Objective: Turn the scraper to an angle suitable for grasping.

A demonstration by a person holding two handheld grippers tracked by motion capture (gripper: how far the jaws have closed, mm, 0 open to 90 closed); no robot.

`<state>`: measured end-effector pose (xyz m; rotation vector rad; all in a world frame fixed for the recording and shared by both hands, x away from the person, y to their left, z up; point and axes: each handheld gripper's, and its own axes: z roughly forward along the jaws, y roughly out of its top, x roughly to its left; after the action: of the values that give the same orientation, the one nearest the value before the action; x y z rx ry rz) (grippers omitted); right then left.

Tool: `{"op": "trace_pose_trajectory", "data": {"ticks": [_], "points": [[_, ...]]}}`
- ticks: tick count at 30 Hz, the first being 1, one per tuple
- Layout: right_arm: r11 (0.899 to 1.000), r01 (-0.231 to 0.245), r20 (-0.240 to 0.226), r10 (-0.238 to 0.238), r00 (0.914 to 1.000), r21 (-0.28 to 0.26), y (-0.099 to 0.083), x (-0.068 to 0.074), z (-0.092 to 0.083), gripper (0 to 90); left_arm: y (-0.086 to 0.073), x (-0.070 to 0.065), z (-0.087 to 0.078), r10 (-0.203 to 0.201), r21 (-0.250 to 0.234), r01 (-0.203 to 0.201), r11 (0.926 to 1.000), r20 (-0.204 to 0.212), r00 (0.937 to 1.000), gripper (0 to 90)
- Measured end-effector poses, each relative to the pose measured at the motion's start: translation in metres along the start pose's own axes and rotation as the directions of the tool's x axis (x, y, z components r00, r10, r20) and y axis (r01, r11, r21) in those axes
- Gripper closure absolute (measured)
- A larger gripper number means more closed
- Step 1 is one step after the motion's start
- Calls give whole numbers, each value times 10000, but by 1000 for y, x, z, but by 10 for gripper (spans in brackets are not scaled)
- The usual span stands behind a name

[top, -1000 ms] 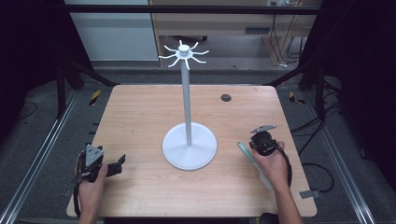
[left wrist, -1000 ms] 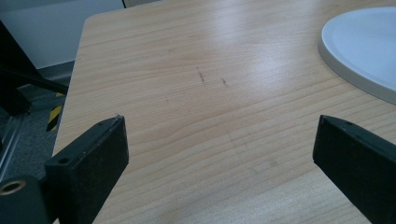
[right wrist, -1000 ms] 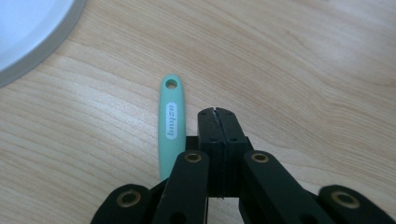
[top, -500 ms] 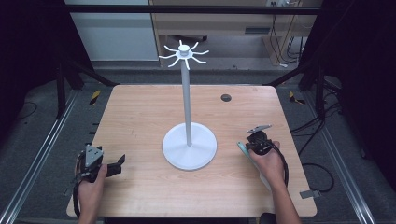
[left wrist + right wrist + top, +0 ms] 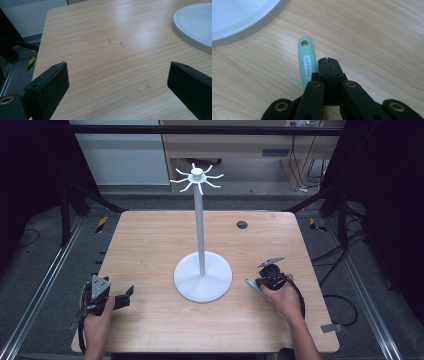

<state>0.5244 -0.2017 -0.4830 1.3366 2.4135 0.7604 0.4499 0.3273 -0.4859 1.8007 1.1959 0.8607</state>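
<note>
The slim mint-green plastic handle with a hang hole (image 5: pixel 306 62) lies flat on the wooden table (image 5: pixel 150 245), just right of the white round stand base (image 5: pixel 203 276), hole end pointing toward it. The right gripper (image 5: pixel 328 61), jaws shut empty, rests beside it; the left gripper (image 5: pixel 117 82) gapes wide, well apart.

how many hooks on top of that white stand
8, as far as I can count: thin white prongs fanning out round the cap of the white stand; a rear one may be hidden.
</note>
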Motion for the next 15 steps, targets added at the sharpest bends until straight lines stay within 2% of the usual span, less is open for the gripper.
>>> {"op": "trace_pose_trajectory", "data": {"ticks": [5,8,15], "points": [[9998,204,-419,-202,9989,58,-2,13,-2,900,0,-1,1,24,4,-24,10000,-31,10000,34],[9987,511,-365,-508,9980,79,-2,17,-2,900,0,-1,0,28,18,-28,10000,-49,10000,34],[9958,893,-202,-889,9958,182,4,20,-7,892,-1,1,-2,5,4,-5,10000,-121,9999,34]]}}
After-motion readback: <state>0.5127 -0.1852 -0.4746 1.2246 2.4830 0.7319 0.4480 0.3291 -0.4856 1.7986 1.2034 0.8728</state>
